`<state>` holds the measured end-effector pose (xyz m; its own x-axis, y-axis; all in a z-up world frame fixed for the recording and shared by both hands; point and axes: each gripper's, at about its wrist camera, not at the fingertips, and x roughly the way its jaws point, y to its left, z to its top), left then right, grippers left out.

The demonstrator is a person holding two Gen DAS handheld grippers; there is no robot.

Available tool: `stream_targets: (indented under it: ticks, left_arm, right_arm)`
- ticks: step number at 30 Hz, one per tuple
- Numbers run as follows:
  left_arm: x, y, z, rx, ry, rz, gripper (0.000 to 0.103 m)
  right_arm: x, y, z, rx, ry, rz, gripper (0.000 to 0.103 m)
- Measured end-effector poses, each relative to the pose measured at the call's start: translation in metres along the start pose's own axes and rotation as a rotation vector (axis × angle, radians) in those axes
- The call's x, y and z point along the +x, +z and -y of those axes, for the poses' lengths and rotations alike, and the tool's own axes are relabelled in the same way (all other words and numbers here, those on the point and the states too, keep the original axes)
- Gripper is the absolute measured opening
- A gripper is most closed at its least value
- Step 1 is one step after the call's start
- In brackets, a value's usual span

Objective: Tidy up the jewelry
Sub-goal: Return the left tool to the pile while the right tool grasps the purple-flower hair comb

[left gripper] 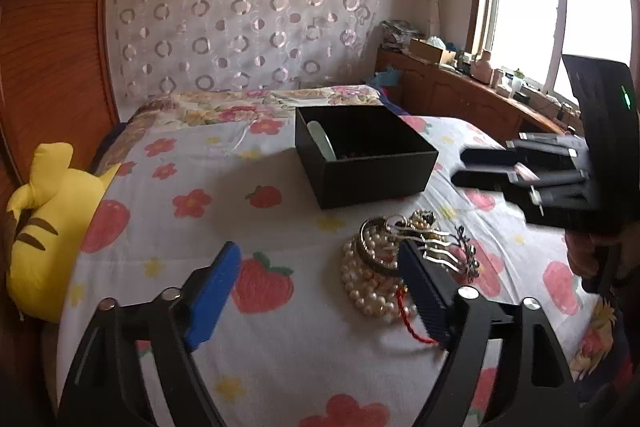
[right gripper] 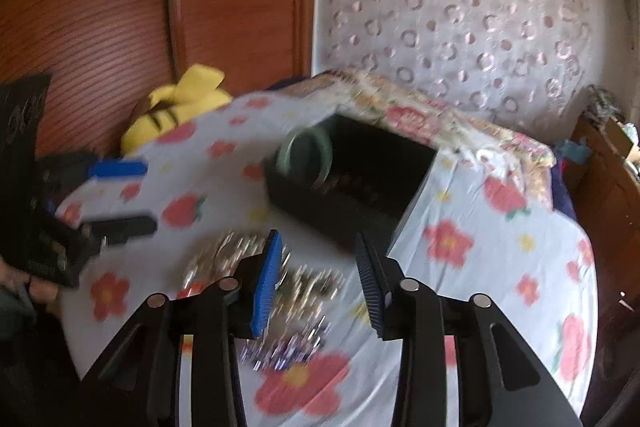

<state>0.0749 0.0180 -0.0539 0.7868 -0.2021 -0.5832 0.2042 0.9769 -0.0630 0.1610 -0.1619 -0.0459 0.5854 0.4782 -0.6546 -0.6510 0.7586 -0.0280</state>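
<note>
The left claw (left gripper: pixel 320 281) gapes wide above the bed (left gripper: pixel 280 367), its right finger just over the jewelry pile (left gripper: pixel 394 263). The right claw (right gripper: pixel 318 281) hangs open, the pile below it. Beyond sits the black box (left gripper: pixel 362 155), a pale bangle (left gripper: pixel 320 141) inside.

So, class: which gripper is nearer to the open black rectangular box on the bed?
Probably the right gripper: its open fingers point at the black box just ahead. The left gripper, also open, sits farther back with the pearl jewelry pile between it and the box.
</note>
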Motion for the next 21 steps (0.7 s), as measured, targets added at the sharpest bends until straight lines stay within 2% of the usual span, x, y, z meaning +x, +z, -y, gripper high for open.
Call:
stream_targets:
  ticks: [2,4,6,13,21]
  left_arm:
    - [-0.001,-0.001,0.0,0.002,0.001,-0.001,0.083]
    - [-0.002,-0.004,0.001,0.004,0.001,-0.008,0.085]
    - [-0.004,-0.006,0.001,0.004,-0.003,-0.011,0.086]
    - [-0.004,-0.01,0.005,0.016,-0.001,-0.023,0.086]
    - [-0.004,-0.011,0.007,0.021,0.002,-0.023,0.086]
  right_arm:
    - [0.001,-0.012,-0.006,-0.012,0.021,-0.022,0.051]
    - [0.002,-0.021,-0.009,-0.018,0.032,-0.039,0.064]
    - [0.004,-0.028,-0.009,-0.024,0.04,-0.057,0.068]
    - [0.019,-0.039,-0.015,-0.047,0.089,-0.134,0.076]
    - [0.03,-0.041,-0.008,-0.027,0.094,-0.185,0.077]
